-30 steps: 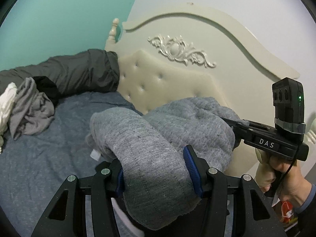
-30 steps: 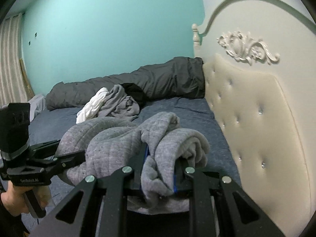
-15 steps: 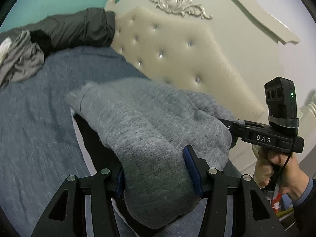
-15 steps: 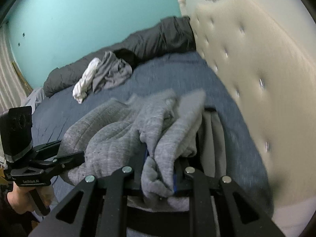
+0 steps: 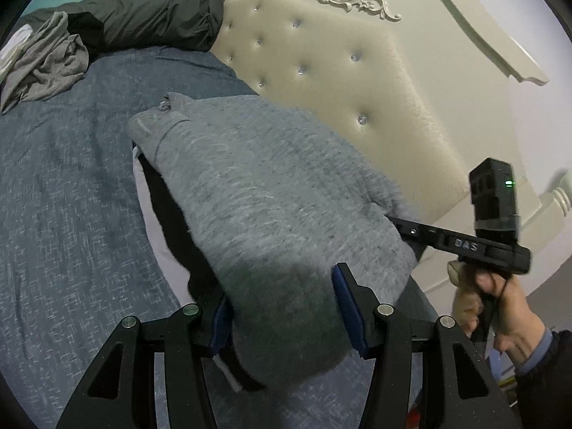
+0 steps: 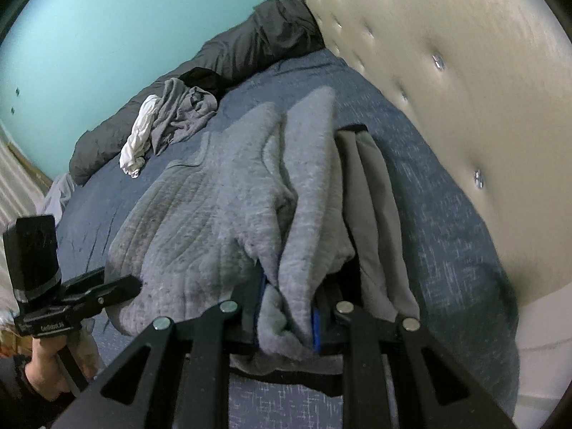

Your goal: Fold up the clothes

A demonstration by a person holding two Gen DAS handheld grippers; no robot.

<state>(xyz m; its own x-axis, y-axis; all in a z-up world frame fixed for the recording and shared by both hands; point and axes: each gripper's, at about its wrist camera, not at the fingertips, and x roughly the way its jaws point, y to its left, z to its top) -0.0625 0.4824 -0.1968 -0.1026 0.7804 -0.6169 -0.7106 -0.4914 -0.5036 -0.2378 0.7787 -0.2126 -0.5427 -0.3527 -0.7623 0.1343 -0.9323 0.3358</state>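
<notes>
A folded grey knit sweater [image 5: 264, 193] lies stretched over a stack of folded clothes on the blue bed [image 5: 64, 196], close to the headboard. My left gripper [image 5: 282, 316] is shut on the sweater's near end. My right gripper [image 6: 286, 316] is shut on a bunched edge of the same sweater [image 6: 221, 200]. The right gripper also shows in the left wrist view [image 5: 411, 230], at the sweater's right side. The left gripper shows in the right wrist view [image 6: 118, 286], at the sweater's left edge. Under the sweater lie folded dark and grey garments [image 6: 371, 193].
A cream tufted headboard [image 5: 339, 82] stands just right of the stack. A crumpled grey garment [image 6: 182, 114] and a white one [image 6: 139, 136] lie farther up the bed. A dark grey duvet roll [image 5: 143, 14] lies along the teal wall.
Both grippers have carried the sweater down from mid-air and forward. It now lies spread over the stack of folded clothes beside the headboard. Both grips are unchanged.
</notes>
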